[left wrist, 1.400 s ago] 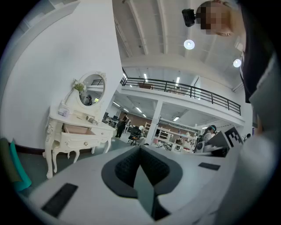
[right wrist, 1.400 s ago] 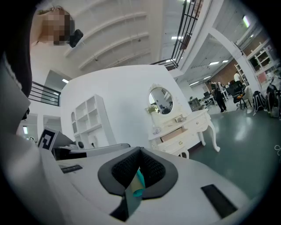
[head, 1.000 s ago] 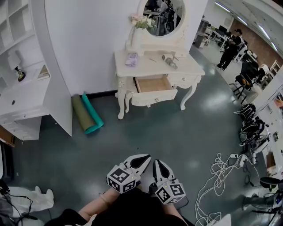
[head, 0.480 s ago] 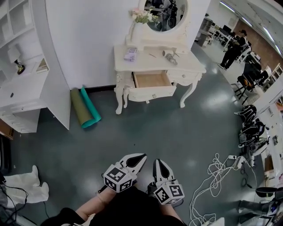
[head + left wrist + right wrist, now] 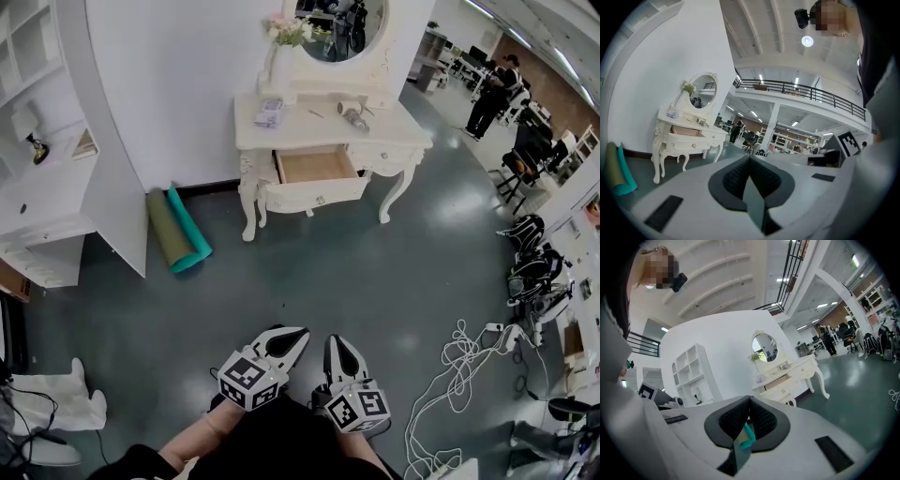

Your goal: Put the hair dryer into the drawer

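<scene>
The hair dryer (image 5: 353, 114) lies on top of the white dressing table (image 5: 319, 127), right of centre below the round mirror. The table's drawer (image 5: 314, 169) stands pulled open and looks empty. My left gripper (image 5: 296, 335) and right gripper (image 5: 334, 343) are low in the head view, side by side, far from the table across the dark floor. Both are shut with nothing held. The left gripper view shows its jaws (image 5: 750, 157) met, with the table (image 5: 684, 136) at the left. In the right gripper view the jaws (image 5: 750, 399) point toward the table (image 5: 787, 373).
Rolled green and teal mats (image 5: 178, 230) lie on the floor left of the table. A white shelf unit (image 5: 56, 187) stands at the left. White cables (image 5: 459, 361) and black gear (image 5: 530, 267) lie at the right. A person (image 5: 492, 94) stands far back right.
The head view has swung a little, so the dressing table sits slightly further left and higher. Both grippers stay shut and low in the view, about where they were.
</scene>
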The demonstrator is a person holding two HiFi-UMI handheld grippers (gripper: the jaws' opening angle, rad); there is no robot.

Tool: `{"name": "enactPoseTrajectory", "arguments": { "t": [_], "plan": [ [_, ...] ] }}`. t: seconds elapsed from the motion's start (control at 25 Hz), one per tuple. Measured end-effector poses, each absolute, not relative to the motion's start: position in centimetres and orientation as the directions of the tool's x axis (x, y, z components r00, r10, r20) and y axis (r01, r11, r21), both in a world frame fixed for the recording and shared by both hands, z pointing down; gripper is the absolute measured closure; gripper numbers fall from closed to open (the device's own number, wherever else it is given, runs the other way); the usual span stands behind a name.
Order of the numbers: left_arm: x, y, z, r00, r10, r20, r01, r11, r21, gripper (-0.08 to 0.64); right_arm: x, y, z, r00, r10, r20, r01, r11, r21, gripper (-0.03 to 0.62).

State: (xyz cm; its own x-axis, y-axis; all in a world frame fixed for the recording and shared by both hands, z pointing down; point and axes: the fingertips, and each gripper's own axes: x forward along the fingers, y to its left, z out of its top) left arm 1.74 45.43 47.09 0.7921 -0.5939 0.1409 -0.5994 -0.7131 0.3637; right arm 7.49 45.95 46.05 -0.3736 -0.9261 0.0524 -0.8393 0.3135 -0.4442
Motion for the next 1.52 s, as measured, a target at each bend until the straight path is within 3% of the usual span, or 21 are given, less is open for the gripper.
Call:
{"name": "enactPoseTrajectory", "arguments": {
  "t": [0.88, 1.52],
  "plan": [
    [4.5, 40.9, 49.0, 0.817, -0.537, 0.211, -0.576, -0.738, 0.353, 0.561, 13.3, 40.6, 48.2, -0.229, -0.968, 0.107, -0.855, 0.147, -0.498, 0.571],
    [5.3, 29.0, 47.5, 0.817, -0.545, 0.189, -0.574, -0.74, 0.349, 0.561, 14.1, 28.6, 46.3, -0.238, -0.967, 0.087, -0.86, 0.168, -0.482, 0.572]
  ]
}}
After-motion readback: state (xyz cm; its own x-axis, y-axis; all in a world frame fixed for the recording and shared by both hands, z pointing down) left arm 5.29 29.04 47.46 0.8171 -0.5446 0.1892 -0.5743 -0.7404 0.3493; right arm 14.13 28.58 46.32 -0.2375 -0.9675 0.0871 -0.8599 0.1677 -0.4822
